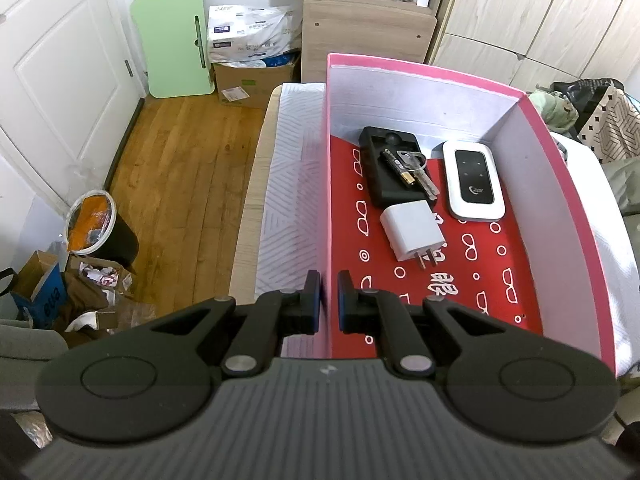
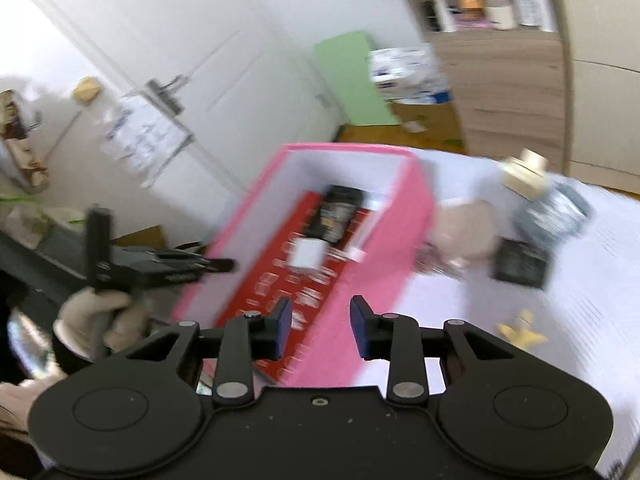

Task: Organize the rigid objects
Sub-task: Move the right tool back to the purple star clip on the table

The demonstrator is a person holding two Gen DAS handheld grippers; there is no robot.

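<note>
while sorting goes on: about halfway, i'd guess
in pink box (image 1: 568, 184): charger (image 1: 412, 234), keys (image 1: 416, 170), pocket router (image 1: 474, 184)
left on bed: dark box (image 2: 520, 266), blurry bits
left gripper (image 1: 329, 300): clamped on the box wall
right gripper (image 2: 320, 330): released, holding nothing
</note>
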